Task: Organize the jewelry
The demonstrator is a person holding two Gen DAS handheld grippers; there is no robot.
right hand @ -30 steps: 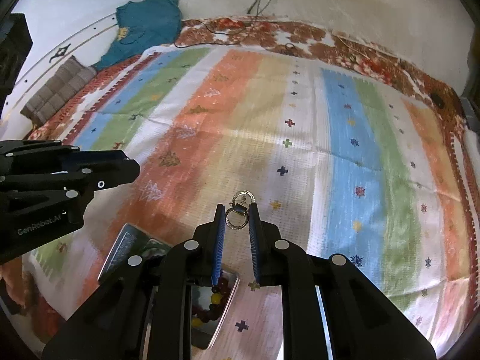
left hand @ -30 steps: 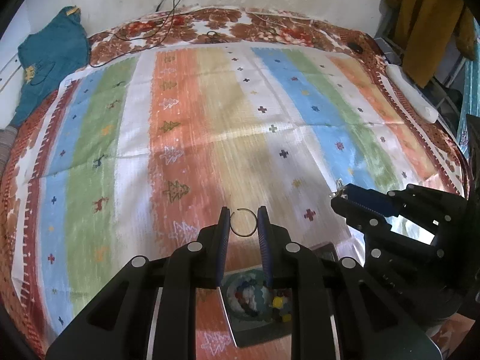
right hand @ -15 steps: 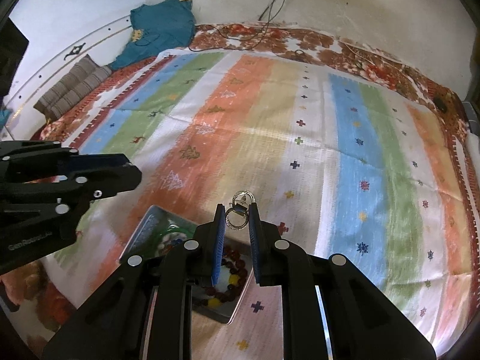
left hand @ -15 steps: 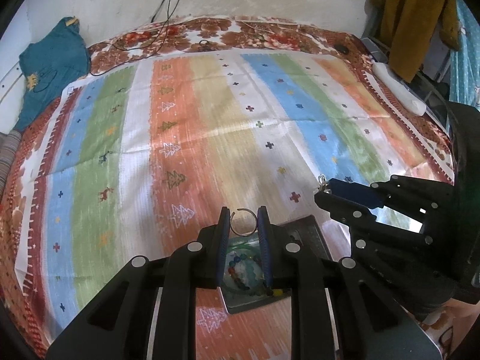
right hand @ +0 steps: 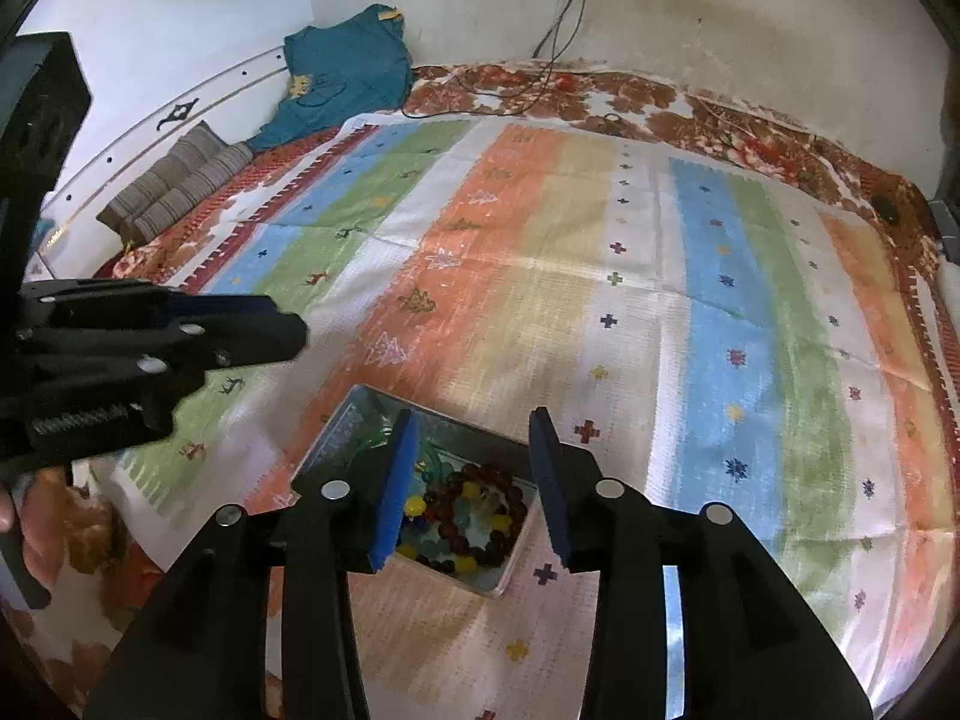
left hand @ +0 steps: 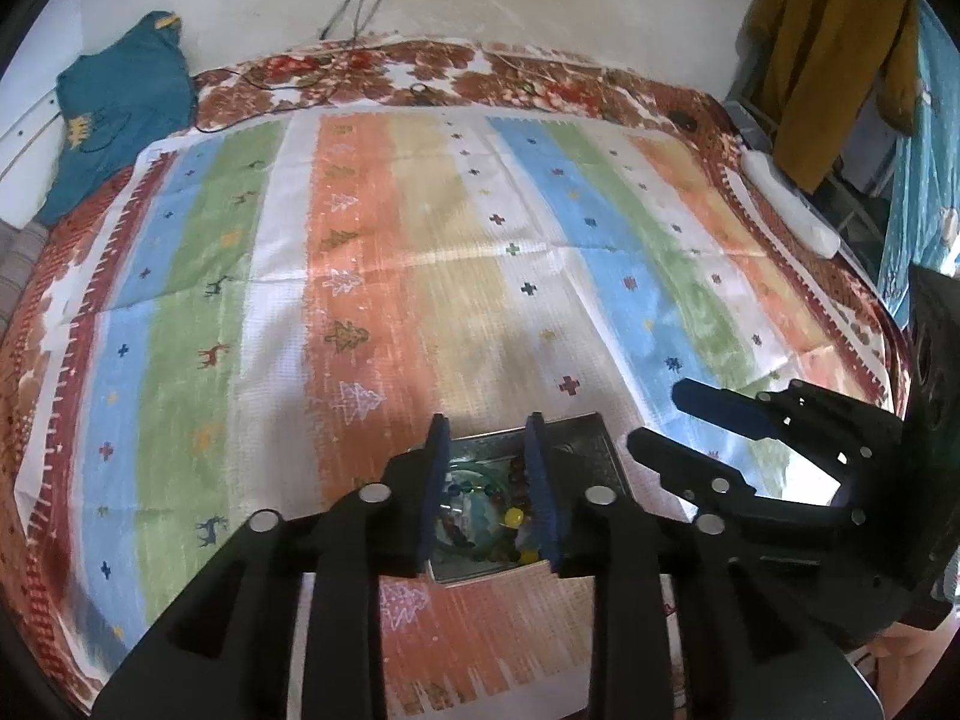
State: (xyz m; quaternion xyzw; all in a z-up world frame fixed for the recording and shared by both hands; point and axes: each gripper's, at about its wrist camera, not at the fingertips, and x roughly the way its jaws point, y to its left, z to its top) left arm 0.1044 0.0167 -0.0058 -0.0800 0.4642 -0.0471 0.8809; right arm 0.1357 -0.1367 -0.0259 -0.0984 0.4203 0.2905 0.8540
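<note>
Showing left gripper (left hand: 487, 438) and right gripper (right hand: 474, 432), both wide apart and holding nothing, above tin (right hand: 336, 438) of beads (right hand: 474, 504) at 6 o'clock on striped cloth (right hand: 600, 276).

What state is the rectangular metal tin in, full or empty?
Partly full: the rectangular metal tin holds colourful bead bracelets across its floor, with no lid on.

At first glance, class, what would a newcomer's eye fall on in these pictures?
The striped, brightly coloured cloth fills both views. Near its front edge sits a small metal tin heaped with coloured beads. Both black claws, left and right, hang open above the tin, holding nothing.
</note>
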